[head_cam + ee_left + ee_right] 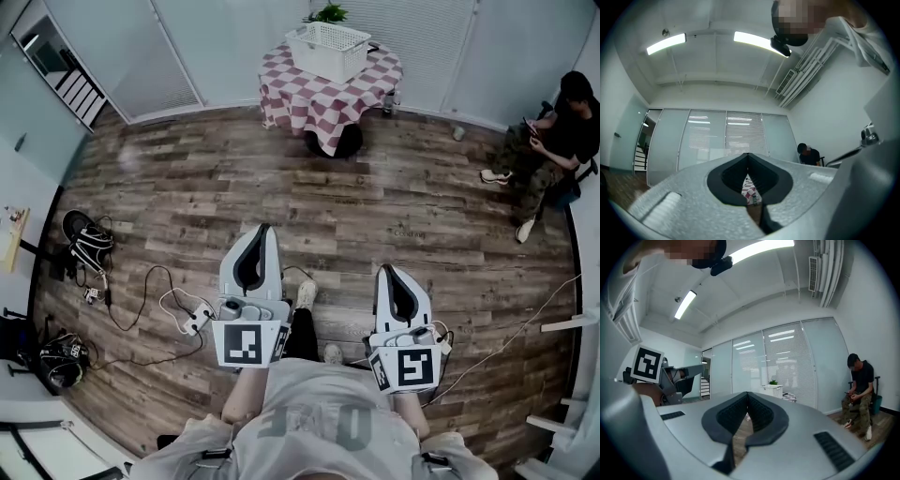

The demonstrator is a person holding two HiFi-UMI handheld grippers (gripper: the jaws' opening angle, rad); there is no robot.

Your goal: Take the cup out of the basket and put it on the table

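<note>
Left tool (pixel 261 229) and right tool (pixel 386 270) clenched empty, basket (pixel 327 49) well apart on checked table (pixel 298 96), cup perhaps inside

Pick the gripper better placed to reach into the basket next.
Left, narrowly. Both grippers are far from the basket, jaws together and empty. The left gripper sits further forward, and its own view shows the checkered table straight ahead; the right gripper sees the basket off-centre.

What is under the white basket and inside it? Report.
The basket stands on a round table with a checked cloth. Its inside is too small and far to make out; no cup shows.
</note>
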